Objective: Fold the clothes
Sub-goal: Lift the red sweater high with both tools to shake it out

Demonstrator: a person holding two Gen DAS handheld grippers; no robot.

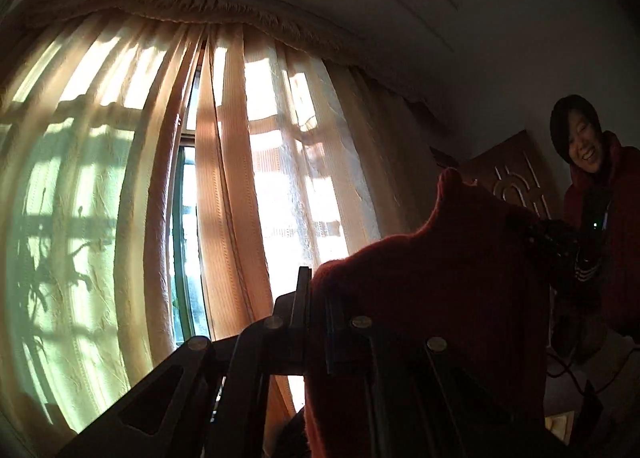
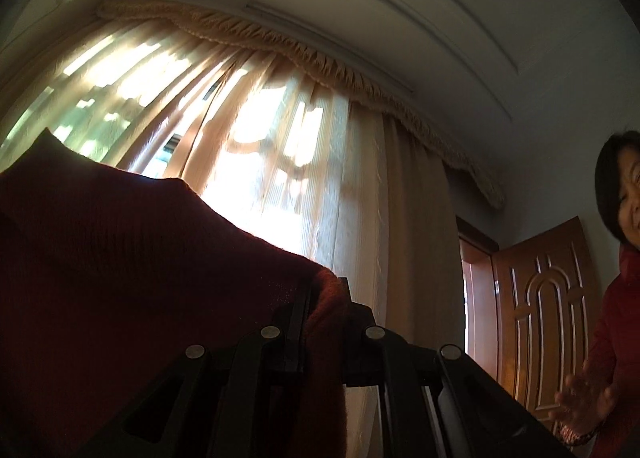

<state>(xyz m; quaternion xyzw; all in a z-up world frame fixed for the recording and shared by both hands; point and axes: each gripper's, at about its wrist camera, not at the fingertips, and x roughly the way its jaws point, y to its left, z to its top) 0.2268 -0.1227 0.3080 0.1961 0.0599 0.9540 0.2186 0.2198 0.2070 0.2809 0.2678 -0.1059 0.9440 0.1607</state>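
Observation:
A dark red knit garment [image 1: 432, 298] is held up in the air, stretched between both grippers. In the left wrist view my left gripper [image 1: 316, 298] is shut on one top corner of it, and the cloth spreads to the right and hangs down past the fingers. The other gripper [image 1: 560, 242] shows small at the garment's far edge. In the right wrist view the same red garment [image 2: 140, 278] fills the left half, and my right gripper [image 2: 324, 298] is shut on its top corner. Both cameras point upward.
Backlit cream curtains [image 1: 260, 157] cover a bright window ahead, with a ruffled valance [image 2: 320, 53] under the ceiling. A person in a red top [image 2: 624, 298] stands at the right, one hand [image 2: 580, 402] raised. Behind that person is a brown wooden door [image 2: 540, 318].

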